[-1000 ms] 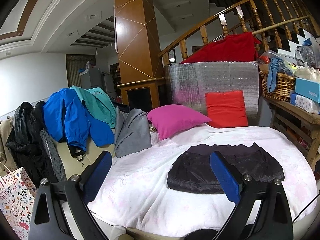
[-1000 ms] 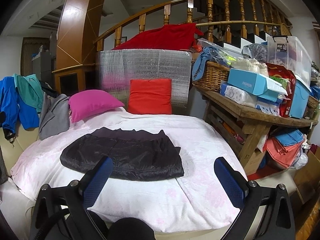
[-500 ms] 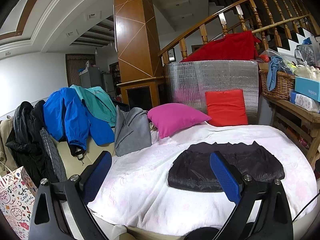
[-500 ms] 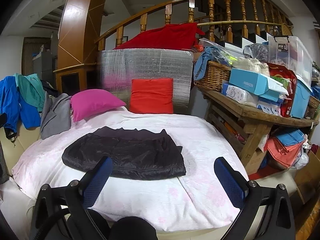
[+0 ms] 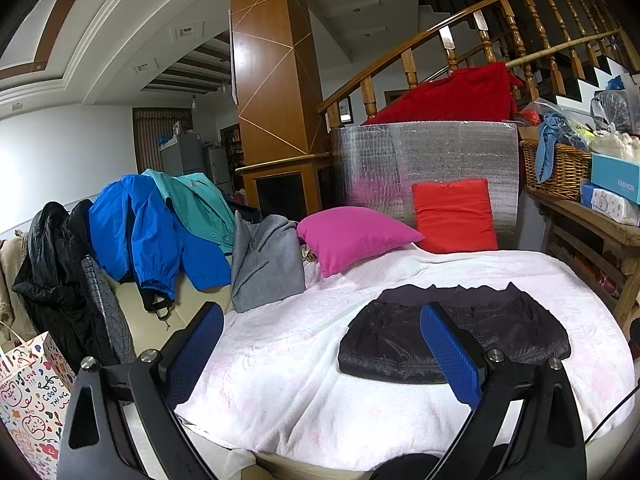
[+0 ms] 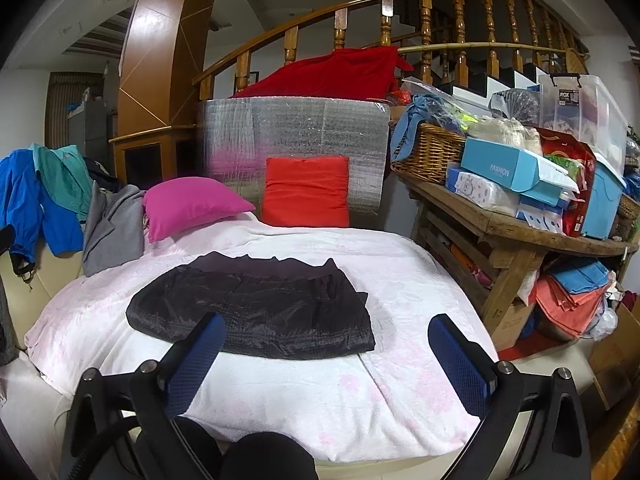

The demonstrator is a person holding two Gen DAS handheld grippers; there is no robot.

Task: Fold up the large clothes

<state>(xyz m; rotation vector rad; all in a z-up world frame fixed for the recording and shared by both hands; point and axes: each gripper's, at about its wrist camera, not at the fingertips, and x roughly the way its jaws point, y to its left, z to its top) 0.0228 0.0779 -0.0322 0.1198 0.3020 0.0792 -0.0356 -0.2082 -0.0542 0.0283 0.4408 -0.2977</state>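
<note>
A black quilted garment [image 5: 452, 332] [image 6: 256, 312] lies folded into a flat rectangle on the pale pink blanket [image 5: 300, 380] [image 6: 360, 396] that covers the bed. My left gripper [image 5: 320, 348] is open, held back from the bed's near-left edge with nothing between its blue pads. My right gripper [image 6: 324, 364] is open too, hovering over the near edge just in front of the garment and not touching it.
Blue [image 5: 136, 232], teal [image 5: 196, 204], grey [image 5: 264, 264] and black [image 5: 56, 264] clothes hang over the sofa back on the left. Pink [image 5: 352, 236] and red [image 5: 456, 216] cushions sit at the bed's far end. A cluttered wooden table [image 6: 516, 224] stands right; a patterned paper bag [image 5: 32, 400] stands near left.
Both grippers have drifted slightly, so the garment shifts a little in each view. The garment itself lies as before and both grippers remain open.
</note>
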